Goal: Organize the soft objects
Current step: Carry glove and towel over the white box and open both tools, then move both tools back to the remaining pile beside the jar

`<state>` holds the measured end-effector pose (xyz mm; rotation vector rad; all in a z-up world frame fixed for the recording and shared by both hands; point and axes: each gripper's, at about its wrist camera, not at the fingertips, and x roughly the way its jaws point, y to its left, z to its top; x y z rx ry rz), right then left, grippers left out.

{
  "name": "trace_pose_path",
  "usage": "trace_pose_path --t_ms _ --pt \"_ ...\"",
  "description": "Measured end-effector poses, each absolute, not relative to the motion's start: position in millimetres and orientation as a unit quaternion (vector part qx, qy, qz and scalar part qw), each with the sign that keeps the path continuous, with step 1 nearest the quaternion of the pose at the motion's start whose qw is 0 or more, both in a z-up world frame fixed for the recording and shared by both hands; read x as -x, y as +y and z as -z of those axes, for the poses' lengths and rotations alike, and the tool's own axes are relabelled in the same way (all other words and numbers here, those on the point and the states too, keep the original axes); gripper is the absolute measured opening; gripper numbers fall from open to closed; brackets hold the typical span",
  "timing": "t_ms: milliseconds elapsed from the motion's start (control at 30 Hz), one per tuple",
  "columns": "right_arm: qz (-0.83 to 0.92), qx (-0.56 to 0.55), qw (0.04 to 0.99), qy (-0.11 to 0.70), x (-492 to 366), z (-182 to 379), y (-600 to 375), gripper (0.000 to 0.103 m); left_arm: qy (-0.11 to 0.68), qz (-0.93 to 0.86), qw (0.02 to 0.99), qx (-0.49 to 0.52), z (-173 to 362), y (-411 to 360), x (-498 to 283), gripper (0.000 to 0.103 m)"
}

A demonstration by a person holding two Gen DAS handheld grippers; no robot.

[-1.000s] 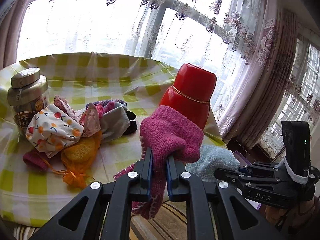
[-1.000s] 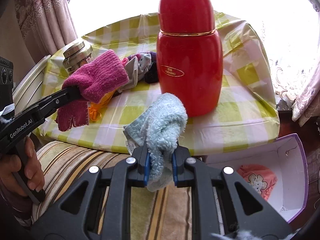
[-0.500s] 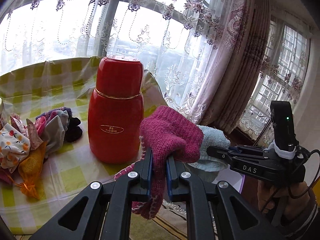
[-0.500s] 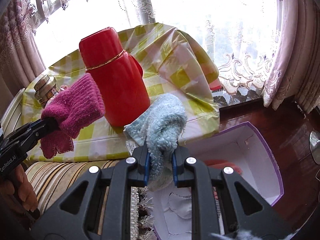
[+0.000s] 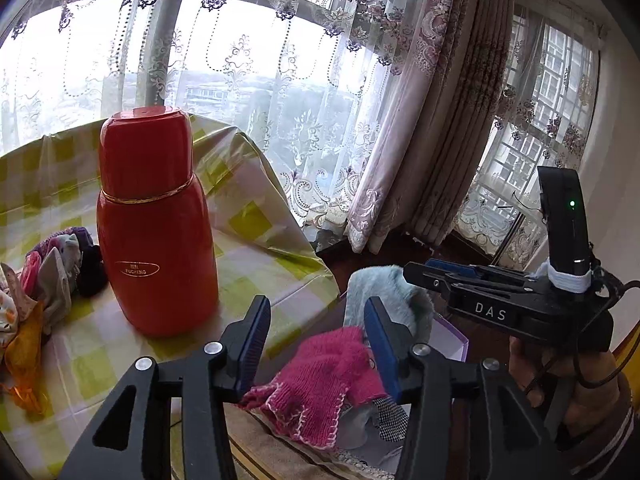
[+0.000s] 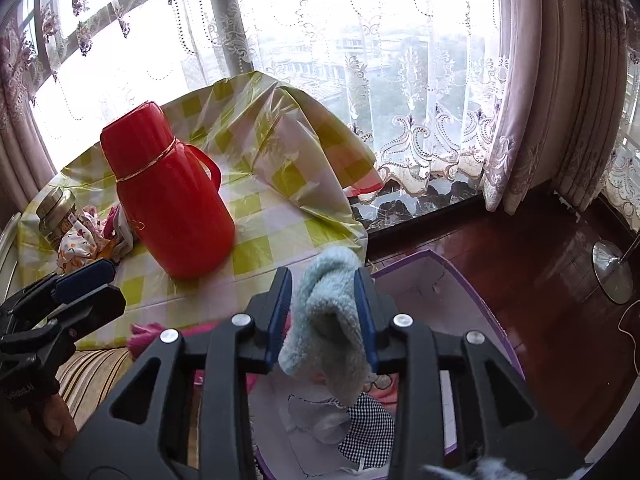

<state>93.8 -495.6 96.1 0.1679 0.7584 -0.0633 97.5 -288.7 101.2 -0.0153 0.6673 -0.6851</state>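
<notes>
Compared with a second before, both grippers had been carried away from the worktop [image 6: 256,236] to the purple-edged box [image 6: 472,280] beside it, and both sets of jaws were opening. The left gripper [image 5: 316,336] had its jaws well apart, and the pink knitted glove [image 5: 320,384], clamped a moment earlier, was seen loose below them, over the box, so it was judged as released. The right gripper [image 6: 322,312] had its jaws parting too, but the light blue fluffy sock [image 6: 328,320] was still hung between them, over the box, and it could not be told if it was fully free. In the box a checked cloth [image 6: 368,424] was already lying. More soft things [image 5: 44,280] were left on the worktop, behind the red thermos [image 5: 154,220] and near a metal tin [image 6: 56,212]; the thermos was judged the main obstacle for the next reach.
</notes>
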Motion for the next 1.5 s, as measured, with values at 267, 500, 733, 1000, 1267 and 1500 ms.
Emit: trace_pose_path --t_ms 267,500,733,1000,1267,1500 --pt "0.021 -0.069 0.928 0.365 -93 -99 -489 0.036 0.322 0.318 0.891 0.018 -101 -276 -102 0.054" --pt "-0.005 -0.066 0.929 0.365 -91 -102 -474 0.036 0.319 0.31 0.895 0.024 -101 -262 -98 0.054" --pt "-0.029 -0.052 0.926 0.373 -92 -102 -450 0.037 0.321 0.276 0.905 0.049 -97 -226 -102 0.054" --pt "-0.066 -0.03 0.923 0.379 -96 -105 -413 0.037 0.319 0.205 0.921 0.088 -92 -164 -113 0.054" --pt "-0.111 -0.003 0.916 0.386 -106 -105 -366 0.04 0.307 0.13 0.933 0.134 -88 -94 -121 0.054" --pt "-0.15 0.02 0.91 0.386 -119 -106 -322 0.044 0.3 0.077 0.934 0.181 -83 -37 -128 0.054"
